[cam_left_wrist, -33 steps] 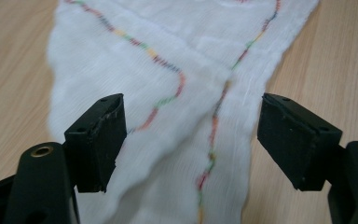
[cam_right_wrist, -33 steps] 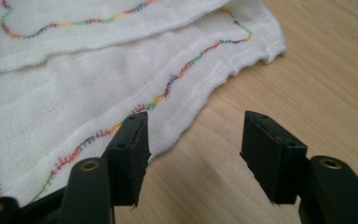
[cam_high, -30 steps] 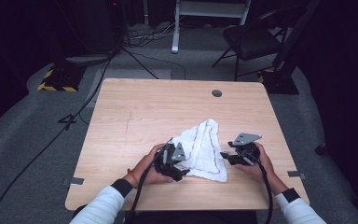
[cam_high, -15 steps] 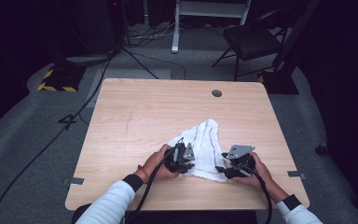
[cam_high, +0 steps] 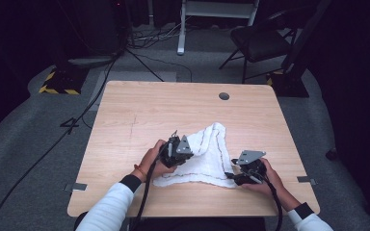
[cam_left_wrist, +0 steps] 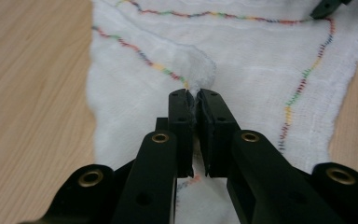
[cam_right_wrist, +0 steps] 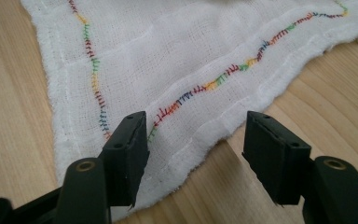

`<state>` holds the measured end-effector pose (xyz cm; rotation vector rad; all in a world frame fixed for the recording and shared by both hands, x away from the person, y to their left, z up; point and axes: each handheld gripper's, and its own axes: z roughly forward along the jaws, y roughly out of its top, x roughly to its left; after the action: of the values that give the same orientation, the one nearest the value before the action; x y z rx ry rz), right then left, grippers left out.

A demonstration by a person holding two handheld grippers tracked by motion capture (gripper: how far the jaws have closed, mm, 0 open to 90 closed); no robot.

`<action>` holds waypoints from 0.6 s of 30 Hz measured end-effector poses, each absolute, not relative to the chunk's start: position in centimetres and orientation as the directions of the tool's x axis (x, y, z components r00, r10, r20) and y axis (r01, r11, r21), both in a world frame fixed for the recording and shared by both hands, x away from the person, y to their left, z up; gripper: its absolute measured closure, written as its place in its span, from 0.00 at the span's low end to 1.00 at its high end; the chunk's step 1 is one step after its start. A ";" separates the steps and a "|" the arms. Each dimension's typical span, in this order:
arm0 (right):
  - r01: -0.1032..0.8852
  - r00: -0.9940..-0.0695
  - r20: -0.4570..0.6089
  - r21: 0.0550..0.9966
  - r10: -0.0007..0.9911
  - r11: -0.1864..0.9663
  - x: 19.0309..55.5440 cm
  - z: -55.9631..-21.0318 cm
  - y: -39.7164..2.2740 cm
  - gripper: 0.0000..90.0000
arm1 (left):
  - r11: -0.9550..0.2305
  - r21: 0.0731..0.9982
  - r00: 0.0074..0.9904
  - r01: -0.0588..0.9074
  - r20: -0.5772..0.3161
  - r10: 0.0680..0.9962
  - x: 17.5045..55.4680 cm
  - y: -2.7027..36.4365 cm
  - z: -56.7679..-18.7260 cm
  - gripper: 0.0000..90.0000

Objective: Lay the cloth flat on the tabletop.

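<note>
The high view was dim around its edges: the floor and upper corners of the frame sank into near black, while the table (cam_high: 139, 110) at centre was evenly lit from above, with only soft, short shadows. That picture was soft and slightly grainy. In both gripper views the light was bright and warm, the white cloth (cam_left_wrist: 256, 60) close to overexposed at the top. The black jaws at the bottom edge were slightly blurred, and the weave beyond stayed sharp.
</note>
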<state>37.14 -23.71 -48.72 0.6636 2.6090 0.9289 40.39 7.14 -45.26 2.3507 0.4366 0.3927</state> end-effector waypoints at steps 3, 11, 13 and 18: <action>0.321 -0.850 -0.122 0.651 0.512 0.688 37.0 -48.7 -24.0 0.45 | -0.676 0.705 0.872 0.213 0.174 0.457 41.3 8.4 -44.8 0.94; 0.328 -0.846 -0.126 0.645 0.519 0.690 36.5 -48.6 -24.7 0.45 | -0.610 0.731 0.794 0.305 0.159 0.587 44.3 11.6 -44.5 0.94; 0.333 -0.844 -0.123 0.644 0.523 0.689 36.3 -48.6 -25.1 0.45 | -0.602 0.731 0.773 0.322 0.164 0.613 45.0 12.3 -44.6 0.94; 0.341 -0.840 -0.122 0.638 0.528 0.690 36.0 -48.6 -25.7 0.44 | -0.584 0.721 0.731 0.374 0.159 0.664 46.9 13.7 -45.3 0.95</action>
<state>36.01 -25.71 -48.56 0.6885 2.6057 0.8969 46.94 13.74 -45.27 2.2463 0.7801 0.5488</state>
